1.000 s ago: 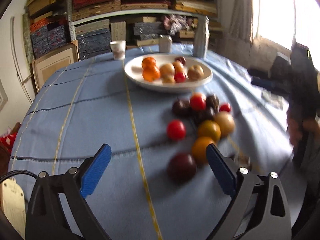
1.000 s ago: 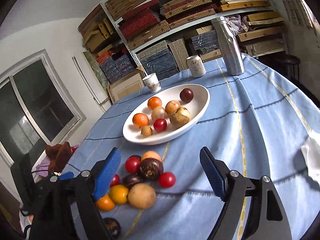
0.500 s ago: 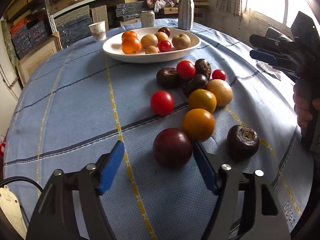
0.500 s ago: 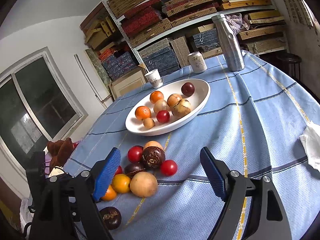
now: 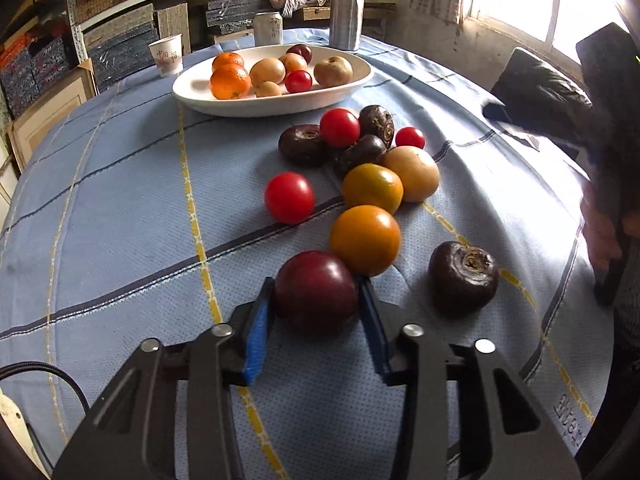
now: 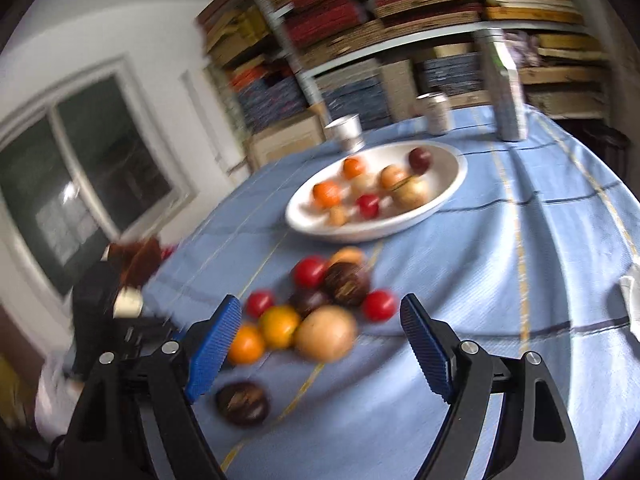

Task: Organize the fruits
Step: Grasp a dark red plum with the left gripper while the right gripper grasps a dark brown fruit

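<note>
My left gripper [image 5: 316, 296] is shut on a dark red plum [image 5: 316, 290] that rests on the blue tablecloth, both blue pads against its sides. An orange fruit [image 5: 365, 239] touches the plum's far right. Beyond lie a red tomato [image 5: 289, 197], another orange fruit [image 5: 372, 188], a tan fruit [image 5: 414, 168] and dark brown fruits [image 5: 463, 277]. The white bowl [image 5: 208, 102] with several fruits stands at the back. My right gripper [image 6: 320, 340] is open and empty, above the loose fruit pile [image 6: 326, 332]; its view is blurred. The bowl [image 6: 448, 196] lies beyond.
A paper cup [image 5: 166, 54], a can [image 5: 269, 28] and a metal bottle [image 5: 346, 8] stand behind the bowl. A white tissue [image 6: 632, 300] lies at the right table edge. Shelves with stacked boxes fill the back wall. The other handheld gripper [image 5: 612, 128] shows at the right.
My left gripper moved forward and down and closed on the dark red plum. My right gripper moved, and its view is now motion-blurred and sits closer to the loose fruits.
</note>
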A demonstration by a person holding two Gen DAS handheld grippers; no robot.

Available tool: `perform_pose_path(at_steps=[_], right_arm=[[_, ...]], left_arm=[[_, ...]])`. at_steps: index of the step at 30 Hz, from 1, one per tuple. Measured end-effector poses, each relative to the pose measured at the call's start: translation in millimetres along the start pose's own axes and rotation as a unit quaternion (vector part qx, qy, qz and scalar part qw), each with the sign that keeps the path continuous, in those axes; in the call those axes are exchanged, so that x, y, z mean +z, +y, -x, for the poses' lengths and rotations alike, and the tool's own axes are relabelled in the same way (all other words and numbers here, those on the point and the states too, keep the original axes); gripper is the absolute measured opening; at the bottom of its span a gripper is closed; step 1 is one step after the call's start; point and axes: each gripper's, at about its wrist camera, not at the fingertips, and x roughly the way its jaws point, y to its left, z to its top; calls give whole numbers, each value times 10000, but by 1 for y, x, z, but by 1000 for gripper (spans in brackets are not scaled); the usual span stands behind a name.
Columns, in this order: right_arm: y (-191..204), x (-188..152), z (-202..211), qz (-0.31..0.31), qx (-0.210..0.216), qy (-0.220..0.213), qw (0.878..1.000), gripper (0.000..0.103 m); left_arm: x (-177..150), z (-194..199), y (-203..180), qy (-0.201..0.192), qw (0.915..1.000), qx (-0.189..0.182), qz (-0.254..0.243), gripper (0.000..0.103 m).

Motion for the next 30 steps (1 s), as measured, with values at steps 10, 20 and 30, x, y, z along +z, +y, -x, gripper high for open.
perform_pose_path(at_steps=[10, 20, 30], right_arm=[[71, -32, -25, 1245, 63, 1089, 9862, 67], [76, -47, -45, 1289, -81, 1638, 9780, 48], [79, -21, -20, 1388, -146, 1146, 9836, 47]], left_arm=[[-4, 8, 38, -229, 9950, -122, 963, 37], [-6, 6, 38, -195, 9948, -173, 980, 37], [28, 24, 31, -460, 9963, 207, 690, 37]])
